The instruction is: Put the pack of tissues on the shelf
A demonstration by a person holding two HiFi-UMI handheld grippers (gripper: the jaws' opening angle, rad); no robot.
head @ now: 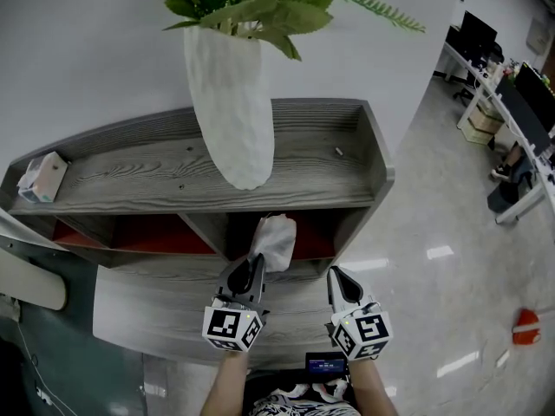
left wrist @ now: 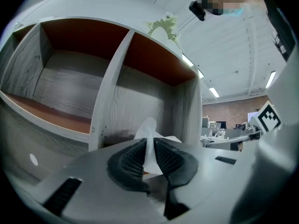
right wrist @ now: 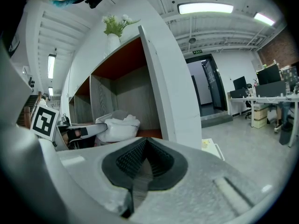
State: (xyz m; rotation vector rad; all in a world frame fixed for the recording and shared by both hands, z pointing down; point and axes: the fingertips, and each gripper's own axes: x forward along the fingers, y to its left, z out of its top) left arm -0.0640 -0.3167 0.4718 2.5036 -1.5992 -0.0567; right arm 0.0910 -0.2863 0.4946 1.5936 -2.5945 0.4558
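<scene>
The pack of tissues (head: pixel 275 241) is a soft white plastic pack. It hangs at the mouth of the right-hand compartment of the grey wooden shelf (head: pixel 130 176), which has a red back panel. My left gripper (head: pixel 257 263) is shut on the pack's thin edge (left wrist: pixel 149 127), and the left gripper (left wrist: pixel 150 146) points level into that compartment. The right gripper (head: pixel 336 276) hovers beside it to the right, shut and empty. From the right gripper (right wrist: pixel 145 146) the pack (right wrist: pixel 119 127) shows against the compartment's opening.
A tall white vase (head: pixel 230 102) with a green plant stands on the shelf top, and a small tissue box (head: pixel 42 178) lies at its left end. A wooden ledge (head: pixel 147 306) juts out below the compartments. Office desks (head: pixel 512 102) stand far right across shiny floor.
</scene>
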